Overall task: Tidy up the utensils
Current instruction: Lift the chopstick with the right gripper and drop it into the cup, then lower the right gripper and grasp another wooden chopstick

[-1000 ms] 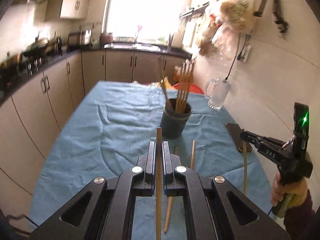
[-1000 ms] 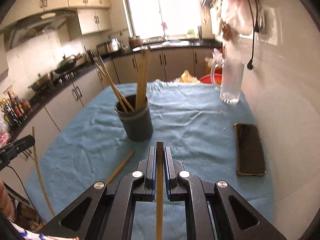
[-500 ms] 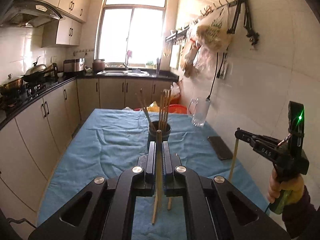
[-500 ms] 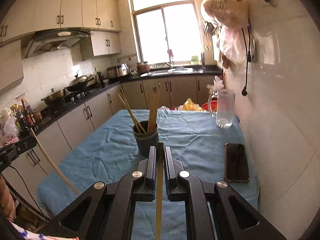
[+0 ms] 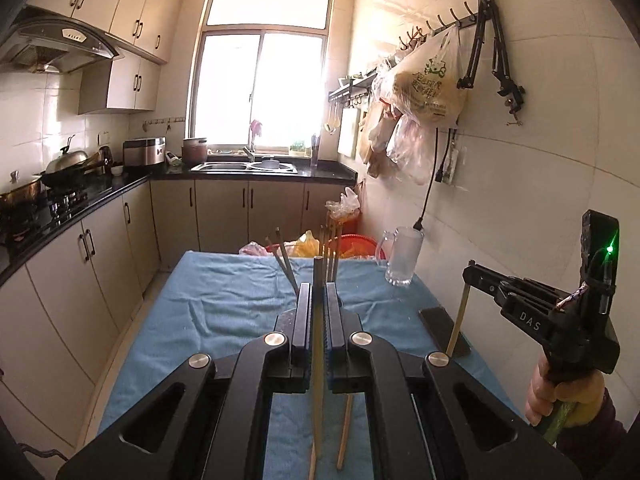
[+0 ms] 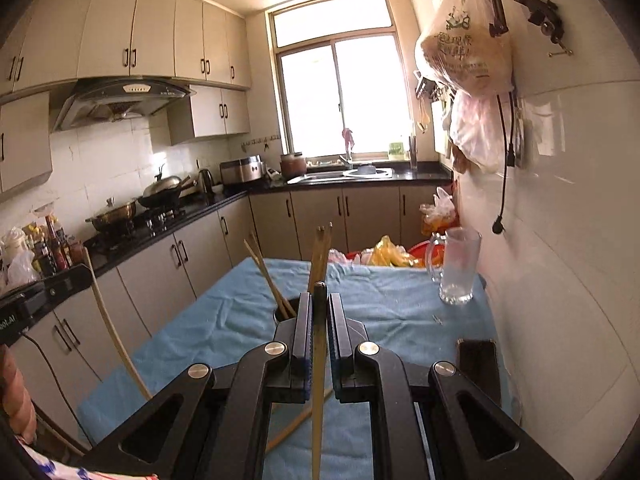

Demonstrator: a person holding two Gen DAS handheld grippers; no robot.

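Table: a long table under a rumpled blue cloth, running toward the sink and window.
Glass mug: clear, with a handle, standing at the far right of the cloth by the tiled wall.
Phone: dark slab lying flat near the right edge.
Holder: a dark round cup, mostly hidden behind the jaws, with several wooden chopsticks standing in it, some leaning left.
Left gripper: jaws clamped on a pale wooden chopstick, which stands almost upright, its tip poking above the jaws, raised off the cloth.
Right gripper: pinched tight on a second chopstick, tan with a darker top end, also held upright.
Loose chopstick: one lies on the cloth beneath the left gripper.
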